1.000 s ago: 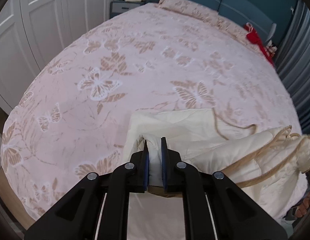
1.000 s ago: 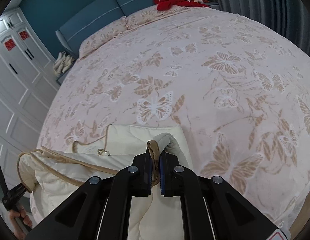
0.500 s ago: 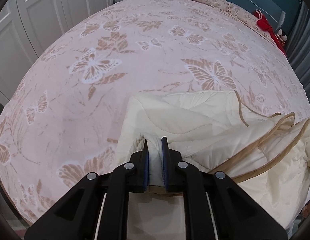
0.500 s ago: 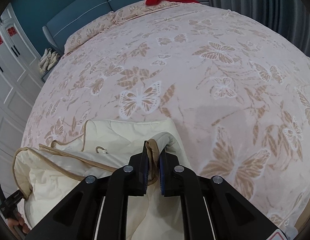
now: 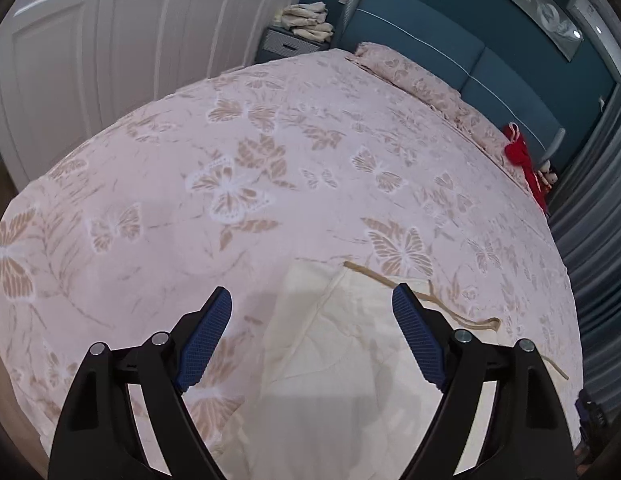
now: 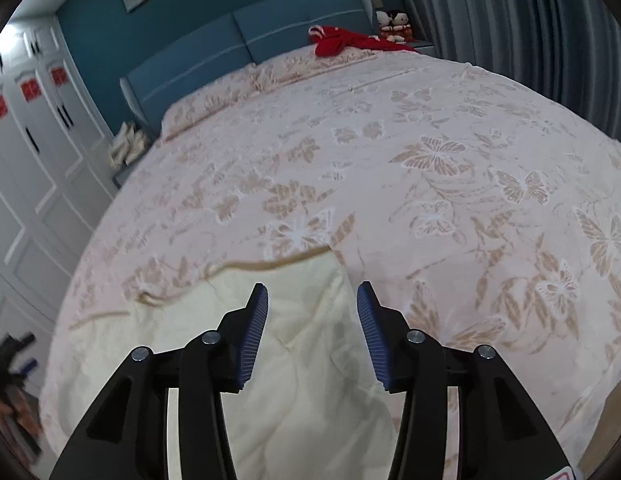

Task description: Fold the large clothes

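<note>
The left hand-held gripper (image 5: 311,306) hovers over the cream quilted garment (image 5: 342,360), jaws spread wide, holding nothing. The right hand-held gripper (image 6: 312,300) is likewise spread apart above the garment (image 6: 302,344). The garment lies flat at the bed's (image 5: 270,160) foot; its tan-trimmed edge (image 6: 270,265) faces the headboard (image 6: 246,40), with open bedspread beyond.

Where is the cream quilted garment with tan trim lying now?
The cream quilted garment with tan trim lies flat on the pink butterfly bedspread at the foot, below both open grippers.
</note>
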`<state>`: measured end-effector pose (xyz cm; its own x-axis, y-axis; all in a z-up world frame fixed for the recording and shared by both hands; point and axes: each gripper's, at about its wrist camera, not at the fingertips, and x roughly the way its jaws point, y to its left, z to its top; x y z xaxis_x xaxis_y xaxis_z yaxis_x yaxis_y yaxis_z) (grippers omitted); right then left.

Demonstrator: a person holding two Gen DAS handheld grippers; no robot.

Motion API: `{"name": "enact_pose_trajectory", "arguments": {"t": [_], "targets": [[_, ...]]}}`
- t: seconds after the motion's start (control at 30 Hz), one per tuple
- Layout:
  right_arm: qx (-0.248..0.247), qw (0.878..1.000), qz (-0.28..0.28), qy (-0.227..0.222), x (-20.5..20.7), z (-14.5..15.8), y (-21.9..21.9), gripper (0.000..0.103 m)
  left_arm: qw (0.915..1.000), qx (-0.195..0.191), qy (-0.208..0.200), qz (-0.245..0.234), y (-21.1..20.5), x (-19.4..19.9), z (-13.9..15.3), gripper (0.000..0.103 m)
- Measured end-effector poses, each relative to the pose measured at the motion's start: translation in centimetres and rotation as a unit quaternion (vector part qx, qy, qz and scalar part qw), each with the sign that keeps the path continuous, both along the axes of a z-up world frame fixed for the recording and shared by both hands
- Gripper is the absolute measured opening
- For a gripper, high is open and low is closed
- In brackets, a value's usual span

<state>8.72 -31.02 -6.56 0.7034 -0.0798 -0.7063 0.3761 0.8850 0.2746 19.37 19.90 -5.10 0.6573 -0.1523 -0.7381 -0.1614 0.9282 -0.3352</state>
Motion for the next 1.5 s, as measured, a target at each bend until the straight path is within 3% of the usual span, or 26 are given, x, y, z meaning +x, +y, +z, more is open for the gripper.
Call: {"name": "enact_pose_trajectory", "arguments": {"t": [0.13, 0.2, 0.23, 0.33, 0.4, 0.47, 0.53, 0.63, 0.7, 0.8, 0.93, 1.03, 1.13, 1.2, 1.27, 1.37, 1.5], "targets": [[-0.004, 0.998, 0.014, 0.058, 2.7, -3.1, -0.4, 0.046, 0.9977, 0.03, 0.031, -0.051, -3.6, 2.4, -1.3, 0.08], [0.006, 0.997, 0.009, 0.075, 3.5, -4.4, -1.0, 0.046, 0.9941, 0.048, 0.062, -0.076, -5.3, 4.0, -3.1, 0.072], [0.015, 0.997, 0.008, 0.08, 3.8, -4.9, -1.4, 0.035, 0.992, 0.055, 0.076, -0.084, -5.8, 4.6, -4.0, 0.068], [0.05, 0.995, 0.022, 0.079, 4.4, -5.1, -1.4, 0.014, 0.9876, 0.07, 0.11, -0.088, -6.3, 5.9, -6.4, 0.039], [0.053, 0.996, 0.029, 0.061, 4.5, -4.2, -1.1, 0.011, 0.9896, 0.048, 0.109, -0.081, -5.7, 6.4, -6.6, 0.013], [0.049, 0.998, 0.029, 0.04, 4.7, -3.2, -0.8, 0.01, 0.9922, 0.036, 0.097, -0.07, -5.0, 6.7, -6.1, 0.004], [0.04, 0.998, 0.021, 0.05, 5.3, -3.6, -1.0, 0.009, 0.9919, 0.054, 0.095, -0.064, -5.0, 6.9, -6.1, 0.003], [0.024, 0.99, 0.025, 0.134, 7.1, -8.0, -1.1, 0.011, 0.9878, 0.085, 0.11, -0.07, -5.6, 7.3, -7.6, 0.002], [0.004, 0.988, 0.032, 0.148, 7.5, -8.6, -0.4, 0.013, 0.9853, 0.097, 0.12, -0.073, -6.0, 7.5, -8.7, 0.003], [-0.026, 0.989, 0.006, 0.144, 7.2, -6.6, -0.1, 0.016, 0.9851, 0.094, 0.129, -0.063, -5.8, 7.9, -8.9, 0.004], [-0.04, 0.996, -0.033, 0.066, 4.5, -1.2, 1.5, 0.023, 0.9908, 0.091, 0.087, -0.05, -5.8, 6.4, -5.0, 0.007], [-0.04, 0.998, 0.039, 0.022, 4.5, 1.4, 6.7, 0.023, 0.9942, 0.081, 0.019, -0.068, -8.1, 4.0, 0.0, 0.007], [-0.034, 0.987, 0.153, 0.019, 6.3, 1.3, 13.7, 0.022, 0.988, 0.065, -0.007, -0.14, -13.1, 2.8, 1.9, 0.007], [-0.027, 0.977, 0.208, 0.037, 7.5, -0.1, 17.1, 0.012, 0.9785, 0.057, 0.008, -0.198, -17.3, 2.7, 0.8, 0.01], [-0.023, 0.97, 0.233, 0.068, 8.6, -2.2, 18.9, 0.012, 0.9722, 0.065, 0.04, -0.221, -19.9, 2.9, -1.6, 0.01], [-0.042, 0.971, 0.209, 0.107, 9.5, -4.2, 17.9, 0.011, 0.97, 0.063, 0.083, -0.22, -20.9, 3.5, -5.1, 0.009], [-0.043, 0.98, 0.154, 0.122, 9.0, -5.3, 12.9, 0.006, 0.9728, 0.077, 0.097, -0.196, -18.8, 4.1, -7.4, 0.009]]}}
